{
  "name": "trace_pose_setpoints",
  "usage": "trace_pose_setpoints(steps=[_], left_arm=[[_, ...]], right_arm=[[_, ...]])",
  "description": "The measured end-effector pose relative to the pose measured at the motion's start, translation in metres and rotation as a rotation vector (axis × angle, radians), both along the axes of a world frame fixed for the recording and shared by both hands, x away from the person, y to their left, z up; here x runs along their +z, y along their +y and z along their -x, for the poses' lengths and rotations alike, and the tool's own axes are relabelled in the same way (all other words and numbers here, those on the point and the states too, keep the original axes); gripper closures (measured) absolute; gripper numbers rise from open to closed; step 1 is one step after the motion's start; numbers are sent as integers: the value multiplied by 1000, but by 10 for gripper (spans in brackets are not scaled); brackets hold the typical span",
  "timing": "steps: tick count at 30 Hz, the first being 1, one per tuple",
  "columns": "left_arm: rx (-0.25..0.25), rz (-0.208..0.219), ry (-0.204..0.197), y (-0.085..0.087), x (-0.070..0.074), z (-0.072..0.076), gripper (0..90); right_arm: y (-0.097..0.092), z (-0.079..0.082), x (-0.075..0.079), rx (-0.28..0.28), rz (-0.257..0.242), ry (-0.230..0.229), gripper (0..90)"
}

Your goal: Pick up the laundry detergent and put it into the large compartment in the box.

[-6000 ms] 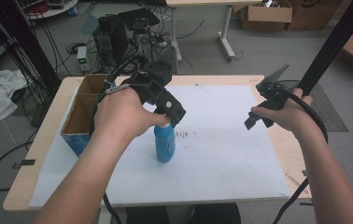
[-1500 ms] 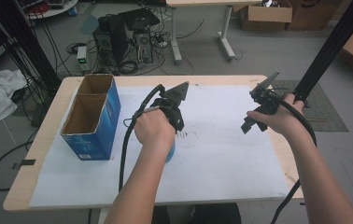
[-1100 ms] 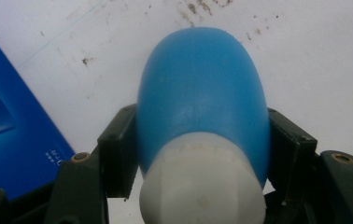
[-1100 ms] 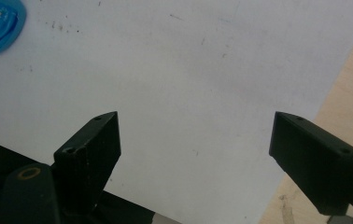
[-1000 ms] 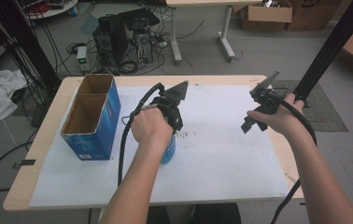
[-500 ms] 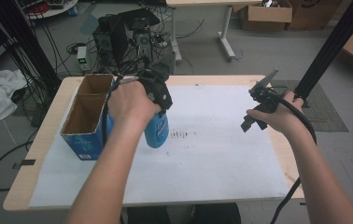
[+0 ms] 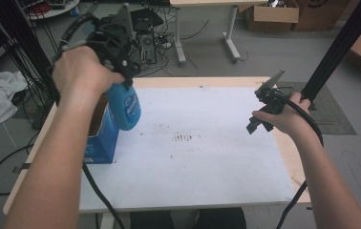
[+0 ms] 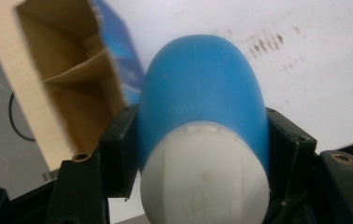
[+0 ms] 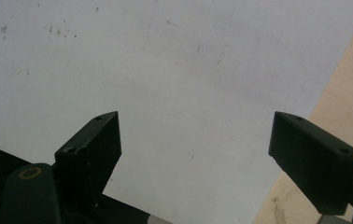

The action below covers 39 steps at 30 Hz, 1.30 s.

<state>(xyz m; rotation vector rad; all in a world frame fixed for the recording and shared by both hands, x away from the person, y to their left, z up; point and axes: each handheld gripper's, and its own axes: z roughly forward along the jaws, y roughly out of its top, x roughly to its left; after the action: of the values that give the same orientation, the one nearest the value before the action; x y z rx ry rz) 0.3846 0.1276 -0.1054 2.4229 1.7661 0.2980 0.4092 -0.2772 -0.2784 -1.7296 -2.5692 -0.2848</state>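
1. Since half a second ago we have lifted the blue bottle (image 7: 125, 106) higher and carried it left, so it now hangs in the air over the near edge of the open blue box (image 7: 103, 138), clear of the white-covered surface (image 7: 207, 157).
2. Our left claw (image 7: 121, 71) is clamped on the bottle; in the left gripper view both jaws press its sides just above the white cap (image 8: 205, 182), which points toward the camera, while the rounded base points down and away.
3. Our right claw (image 7: 264, 107) hangs wide open and empty above the right side of the surface, near the paper's edge.
4. We judge the step to be placing the bottle into the box, whose cardboard divider (image 8: 79, 70) splits it into compartments.
5. To do it well, we should centre the base over one compartment, not over the divider or wall.
6. We should keep the bottle upright and lower it slowly so it does not catch the rim.
7. We should loosen the grip only once the base rests inside.
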Motion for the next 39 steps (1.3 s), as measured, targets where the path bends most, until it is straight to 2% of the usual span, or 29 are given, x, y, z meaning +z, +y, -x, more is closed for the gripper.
trace_pose_setpoints(steps=[4,6,7,10,11,12,15,21,29,37,39], left_arm=[[63,-3,-11,26,8,-4,383],[96,-10,-16,37,8,-6,384],[129,-17,-20,47,8,-7,384],[153,-25,-25,55,9,-9,384],[181,-23,-37,64,10,-9,383],[181,-23,-37,64,10,-9,384],[231,-17,-48,81,9,-8,384],[263,-22,-50,94,4,-8,384],[291,-13,-25,104,-18,-10,384],[290,-8,10,108,-52,-19,384],[289,-8,30,109,-62,-22,384]], right_arm=[[1,-1,-1,-11,-4,13,178],[0,-2,-1,-3,-1,5,175],[0,-2,1,-14,-2,8,175],[-1,-3,1,-4,1,2,175],[-2,-3,3,-10,7,6,175],[-2,-3,3,-10,7,6,175],[-5,-3,3,-23,3,5,174],[-10,-4,0,-26,6,9,172],[-11,-5,-4,-33,2,15,172],[-12,-6,-11,-26,6,19,172],[-12,-6,-12,-34,3,26,172]])
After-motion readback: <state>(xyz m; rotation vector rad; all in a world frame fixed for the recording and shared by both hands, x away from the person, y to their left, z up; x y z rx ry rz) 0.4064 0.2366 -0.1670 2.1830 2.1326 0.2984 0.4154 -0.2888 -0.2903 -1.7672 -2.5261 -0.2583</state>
